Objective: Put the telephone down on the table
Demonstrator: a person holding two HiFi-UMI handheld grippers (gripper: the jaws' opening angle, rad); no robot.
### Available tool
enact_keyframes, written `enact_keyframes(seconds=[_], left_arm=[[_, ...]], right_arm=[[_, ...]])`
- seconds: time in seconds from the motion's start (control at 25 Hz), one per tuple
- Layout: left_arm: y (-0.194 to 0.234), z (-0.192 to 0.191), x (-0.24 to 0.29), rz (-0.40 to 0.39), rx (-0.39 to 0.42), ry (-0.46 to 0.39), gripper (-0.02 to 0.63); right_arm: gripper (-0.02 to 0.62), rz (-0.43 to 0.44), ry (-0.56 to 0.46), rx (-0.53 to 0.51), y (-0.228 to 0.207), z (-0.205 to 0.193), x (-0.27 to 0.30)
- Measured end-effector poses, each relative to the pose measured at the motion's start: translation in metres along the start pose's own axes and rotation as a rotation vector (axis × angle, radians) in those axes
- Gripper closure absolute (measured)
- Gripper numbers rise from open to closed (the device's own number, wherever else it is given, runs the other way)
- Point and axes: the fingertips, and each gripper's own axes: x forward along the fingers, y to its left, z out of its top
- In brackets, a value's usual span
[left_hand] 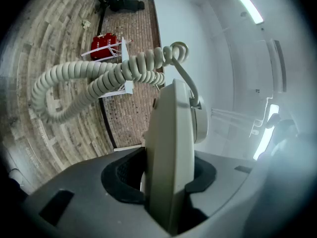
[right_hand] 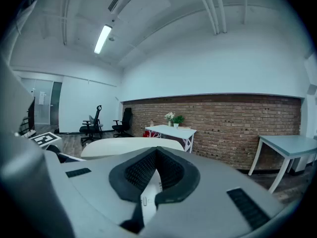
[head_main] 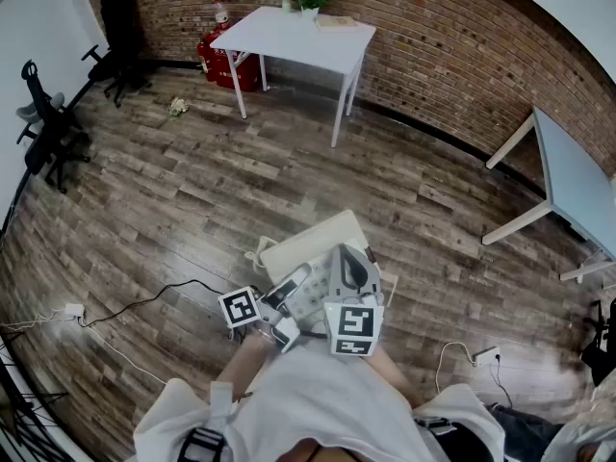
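The pale grey telephone is held up close to my chest, above the wooden floor. Its handset stands on edge between the jaws of my left gripper, which is shut on it, and its coiled cord loops away to the left. In the head view the handset lies beside the telephone base, with my left gripper on its left. My right gripper sits over the base's right side. Its pads are closed on a thin white edge, seemingly the base's; my right gripper points toward the room.
A cream rounded tabletop lies just beyond the grippers, and also shows low in the right gripper view. A white table with flowers stands by the brick wall, another table at the right. Office chairs and floor cables are at the left.
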Motion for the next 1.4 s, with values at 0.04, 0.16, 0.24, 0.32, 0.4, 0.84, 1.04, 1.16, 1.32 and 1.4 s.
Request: enact_keyframes(seconds=[0.04, 0.16, 0.24, 0.32, 0.4, 0.84, 1.04, 1.16, 1.32, 1.4], left_arm=[[0.001, 0.0, 0.0, 0.002, 0.001, 0.0, 0.431], [0.002, 0.0, -0.004, 0.008, -0.005, -0.002, 0.431], [0.002, 0.0, -0.008, 0.01, -0.011, -0.003, 0.431], [0.002, 0.0, -0.012, 0.01, -0.015, 0.0, 0.431], [0.003, 0.001, -0.017, 0.011, -0.017, 0.001, 0.431], [0.008, 0.019, -0.04, 0.01, -0.033, 0.025, 0.431], [0.012, 0.031, -0.046, 0.008, -0.04, 0.043, 0.431], [0.016, 0.038, -0.052, 0.013, -0.036, 0.049, 0.431], [0.017, 0.05, -0.058, 0.012, -0.049, 0.031, 0.431], [0.018, 0.056, -0.061, 0.01, -0.053, 0.02, 0.431]], right_arm=[[0.571, -0.002, 0.002, 0.0, 0.0, -0.001, 0.0], [0.571, -0.005, 0.01, 0.001, 0.001, -0.003, 0.0], [0.571, -0.003, 0.016, 0.001, 0.005, -0.005, -0.001], [0.571, -0.001, 0.021, 0.0, 0.011, -0.007, -0.002], [0.571, 0.001, 0.028, 0.001, 0.017, -0.008, -0.003], [0.569, -0.045, 0.061, 0.055, 0.038, -0.021, 0.005], [0.569, -0.038, 0.067, 0.053, 0.056, -0.02, 0.013], [0.569, -0.025, 0.067, 0.05, 0.069, -0.02, 0.018], [0.569, -0.008, 0.08, 0.043, 0.082, -0.021, 0.025], [0.569, -0.002, 0.083, 0.043, 0.085, -0.02, 0.029]])
